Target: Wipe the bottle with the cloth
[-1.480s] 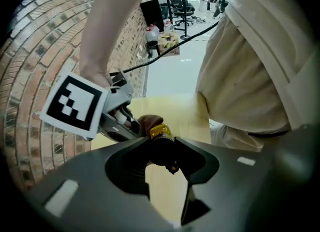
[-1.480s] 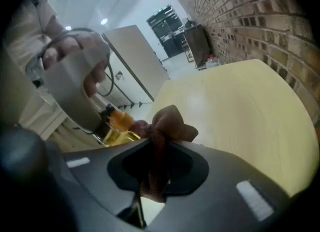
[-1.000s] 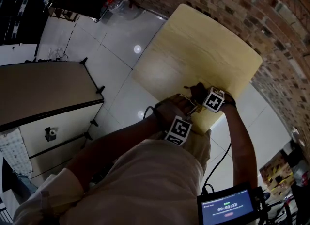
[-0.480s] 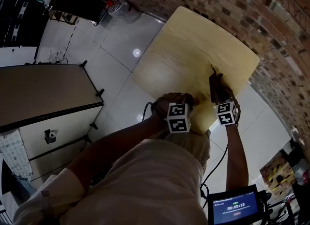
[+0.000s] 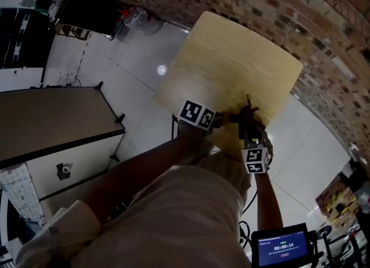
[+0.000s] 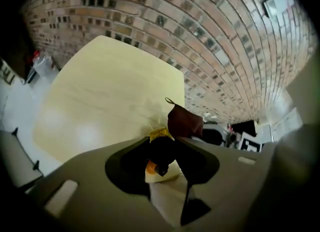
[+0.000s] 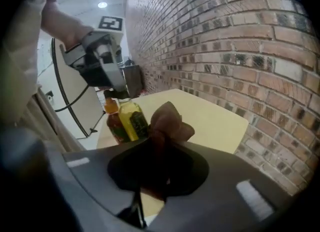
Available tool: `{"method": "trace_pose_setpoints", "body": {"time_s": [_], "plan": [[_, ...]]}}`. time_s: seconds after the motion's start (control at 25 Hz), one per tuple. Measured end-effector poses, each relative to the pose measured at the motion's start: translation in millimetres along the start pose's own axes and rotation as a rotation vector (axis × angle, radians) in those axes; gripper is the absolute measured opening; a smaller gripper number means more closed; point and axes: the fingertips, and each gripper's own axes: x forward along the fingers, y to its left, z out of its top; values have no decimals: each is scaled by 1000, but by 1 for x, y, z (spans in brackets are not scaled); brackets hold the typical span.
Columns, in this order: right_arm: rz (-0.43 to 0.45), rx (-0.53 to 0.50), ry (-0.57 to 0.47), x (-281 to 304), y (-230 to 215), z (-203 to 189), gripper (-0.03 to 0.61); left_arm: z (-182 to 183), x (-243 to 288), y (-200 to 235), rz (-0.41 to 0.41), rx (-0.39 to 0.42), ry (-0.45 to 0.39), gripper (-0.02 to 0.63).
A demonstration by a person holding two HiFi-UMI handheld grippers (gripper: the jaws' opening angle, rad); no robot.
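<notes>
Jaws of the left gripper [image 7: 118, 94] clamp the top of the small clear bottle of yellow liquid [image 7: 131, 121], steadying it upright over the pale wooden counter [image 7: 215, 121] with its sides exposed. Right gripper [image 7: 161, 151] jaws pinch the bunched maroon cloth [image 7: 167, 123] just beside the bottle, likely poised to wipe.

The person wears a pale beige short-sleeved shirt [image 5: 179, 215]. The left gripper [image 5: 229, 118] and right gripper [image 5: 247, 114] have grey bodies, each bearing a white cube [image 5: 197, 114] with black square markers. Black cables [image 5: 250, 198] trail from them.
</notes>
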Motion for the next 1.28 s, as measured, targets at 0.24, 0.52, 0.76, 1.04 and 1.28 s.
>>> {"method": "trace_pose_setpoints", "body": {"time_s": [0.24, 0.52, 0.76, 1.04, 1.28], "plan": [[218, -297, -102, -5, 89, 37, 63, 2, 0, 6, 5, -186, -36, 173], [288, -162, -29, 23, 89, 39, 63, -4, 4, -1, 19, -171, -22, 173], [282, -5, 20, 33, 69, 21, 63, -7, 4, -2, 9, -166, -27, 175], [224, 42, 135, 53, 31, -7, 63, -8, 3, 0, -9, -171, -25, 175], [176, 122, 200, 69, 8, -22, 63, -15, 2, -6, -46, -203, -36, 176]]}}
